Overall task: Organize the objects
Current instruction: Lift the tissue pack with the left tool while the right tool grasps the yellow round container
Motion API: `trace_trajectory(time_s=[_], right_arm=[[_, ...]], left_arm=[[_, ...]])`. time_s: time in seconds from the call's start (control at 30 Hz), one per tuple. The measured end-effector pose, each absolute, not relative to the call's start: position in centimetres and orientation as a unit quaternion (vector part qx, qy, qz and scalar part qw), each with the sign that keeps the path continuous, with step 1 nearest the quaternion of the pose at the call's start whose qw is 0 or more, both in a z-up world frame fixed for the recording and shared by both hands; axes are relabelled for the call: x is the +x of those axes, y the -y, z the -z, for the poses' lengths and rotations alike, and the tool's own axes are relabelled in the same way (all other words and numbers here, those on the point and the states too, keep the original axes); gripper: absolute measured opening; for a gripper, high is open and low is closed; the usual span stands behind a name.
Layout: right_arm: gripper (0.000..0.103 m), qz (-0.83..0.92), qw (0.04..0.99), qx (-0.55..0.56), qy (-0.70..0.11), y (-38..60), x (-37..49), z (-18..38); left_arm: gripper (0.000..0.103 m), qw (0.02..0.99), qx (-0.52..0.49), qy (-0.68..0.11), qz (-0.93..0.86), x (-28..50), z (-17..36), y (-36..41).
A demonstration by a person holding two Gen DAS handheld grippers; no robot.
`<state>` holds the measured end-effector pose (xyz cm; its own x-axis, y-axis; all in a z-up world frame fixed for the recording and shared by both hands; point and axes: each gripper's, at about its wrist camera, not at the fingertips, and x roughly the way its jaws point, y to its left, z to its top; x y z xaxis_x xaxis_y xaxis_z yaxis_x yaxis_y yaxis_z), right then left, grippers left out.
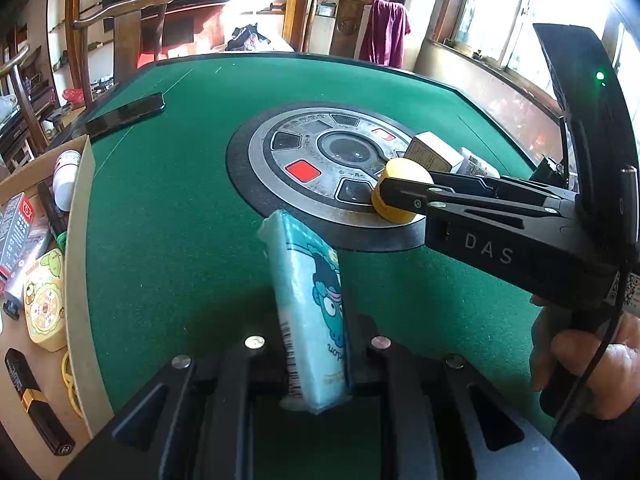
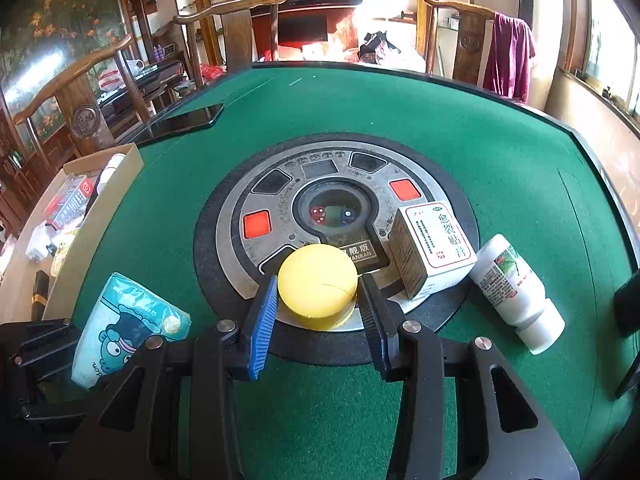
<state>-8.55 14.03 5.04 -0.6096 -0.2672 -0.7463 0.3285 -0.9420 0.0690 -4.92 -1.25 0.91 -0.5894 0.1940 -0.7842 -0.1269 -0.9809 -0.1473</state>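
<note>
A light blue tissue pack [image 1: 308, 300] with a cartoon figure stands on edge on the green felt table [image 1: 180, 200]. My left gripper [image 1: 316, 364] is shut on its near end. The same tissue pack [image 2: 120, 320] shows at lower left in the right wrist view, with the left gripper's black body beside it. A yellow round jar [image 2: 318, 292] sits on the rim of the table's round metal panel [image 2: 280, 200]. My right gripper [image 2: 318, 308] is shut on it, the blue pad on its left and the black finger on its right. From the left wrist view the right gripper [image 1: 400, 196] reaches in from the right onto the jar [image 1: 400, 176].
A cardboard box [image 1: 78, 240] with several small items lies along the table's left edge. A white medicine box [image 2: 432, 248] and a white bottle [image 2: 516, 288] on its side lie right of the jar. A dark phone [image 1: 128, 114] rests far left. Wooden chairs [image 2: 240, 12] surround the table.
</note>
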Motion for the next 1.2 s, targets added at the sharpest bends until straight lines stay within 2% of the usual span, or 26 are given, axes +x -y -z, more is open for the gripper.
trace_trajectory(time_s=[0.53, 0.97, 1.2], right_arm=[[0.040, 0.889, 0.178, 0.421, -0.032, -13.4, -9.2, -3.7], [0.040, 0.903, 0.190, 0.385, 0.002, -14.8, -7.5, -6.1], [0.040, 0.903, 0.197, 0.383, -0.007, -14.4, -7.0, -6.4]], left_arm=[[0.018, 0.089, -0.444, 0.031, -0.891, -4.9, -0.8, 1.1], [0.015, 0.097, -0.426, 0.064, -0.897, -4.6, -1.7, 2.1], [0.014, 0.108, -0.432, 0.065, -0.893, -4.6, -1.3, 2.0]])
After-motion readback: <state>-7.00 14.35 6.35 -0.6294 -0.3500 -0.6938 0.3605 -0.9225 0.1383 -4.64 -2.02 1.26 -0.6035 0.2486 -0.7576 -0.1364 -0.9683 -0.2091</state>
